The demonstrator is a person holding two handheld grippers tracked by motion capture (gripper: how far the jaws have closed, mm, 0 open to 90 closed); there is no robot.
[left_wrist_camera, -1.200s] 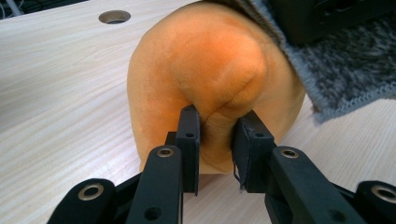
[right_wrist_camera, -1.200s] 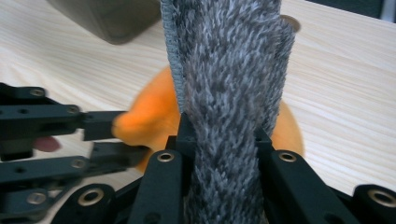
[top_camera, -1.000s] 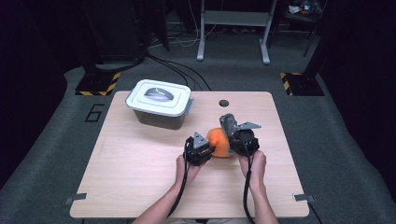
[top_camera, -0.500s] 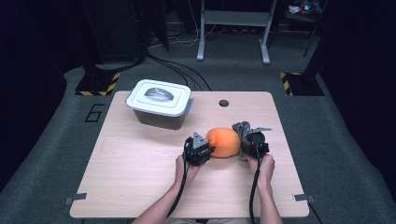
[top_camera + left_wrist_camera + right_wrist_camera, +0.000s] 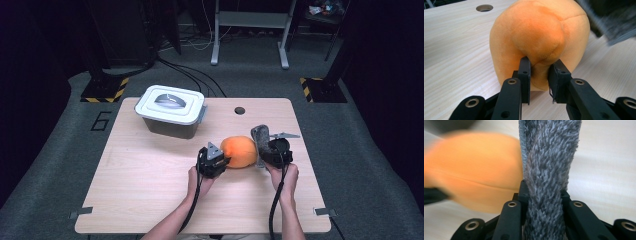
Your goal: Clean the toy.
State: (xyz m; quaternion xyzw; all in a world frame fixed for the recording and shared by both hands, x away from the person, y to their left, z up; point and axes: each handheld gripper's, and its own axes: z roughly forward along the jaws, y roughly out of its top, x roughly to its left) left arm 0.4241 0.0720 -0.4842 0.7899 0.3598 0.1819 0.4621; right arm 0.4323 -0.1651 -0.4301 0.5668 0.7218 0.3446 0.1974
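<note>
Nearest to me, my left gripper [image 5: 216, 161] has its fingers [image 5: 524, 75] pinched on a fold of the orange plush ball [image 5: 239, 151], clamped on the soft bulge at its near lower side and holding it against the desk [image 5: 150, 200]. My right gripper [image 5: 274, 151] has its fingers [image 5: 522, 191] closed tight on the grey fuzzy cloth [image 5: 261, 137], which stands up between them like a strip.

The relation I care about: in the high view the cloth sits just to the right of the ball, touching or very nearly touching its flank, with its long axis running up and away from my right hand. The ball lies between the two grippers, so the right hand is the one placed to work the cloth over it while the left steadies it. I judge that a sideways sweep toward the ball is all the cloth needs.

The ball is rounded, matte orange, seamed, and dimples where it is gripped. The cloth is shaggy, mottled grey, with a stitched edge.

Farther off, a lidded grey bin [image 5: 172, 111] sits near the desk's far left corner, well apart.
</note>
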